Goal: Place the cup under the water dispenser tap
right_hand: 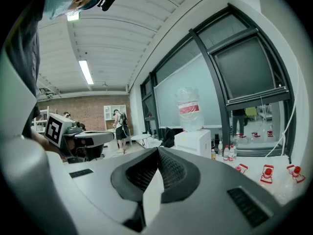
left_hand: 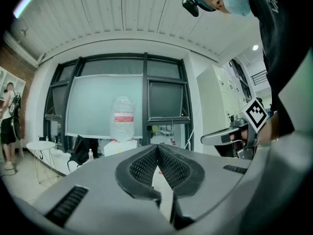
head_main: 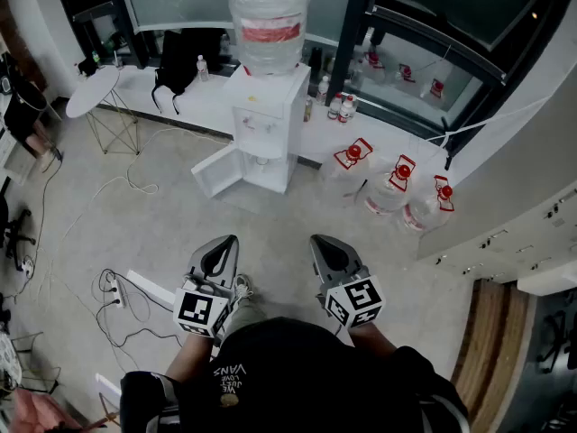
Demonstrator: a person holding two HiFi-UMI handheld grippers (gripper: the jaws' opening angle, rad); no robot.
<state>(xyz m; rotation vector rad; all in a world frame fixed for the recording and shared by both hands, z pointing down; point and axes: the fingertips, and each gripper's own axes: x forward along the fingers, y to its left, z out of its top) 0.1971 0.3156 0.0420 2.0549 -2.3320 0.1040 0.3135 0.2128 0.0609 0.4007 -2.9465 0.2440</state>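
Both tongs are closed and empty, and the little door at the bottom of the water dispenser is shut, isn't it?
Not quite: the head view shows the little door at the bottom of the water dispenser standing open, swung out toward the picture's left. The rest holds: the left tongs and the right tongs are both closed and empty.

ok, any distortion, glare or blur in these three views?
Head view: even light, sharp, mild bending at the edges; water dispenser clear. Left gripper view: strong fisheye, dark corners, near jaws soft, bright window behind. Right gripper view: same fisheye, ceiling light slightly blown out.
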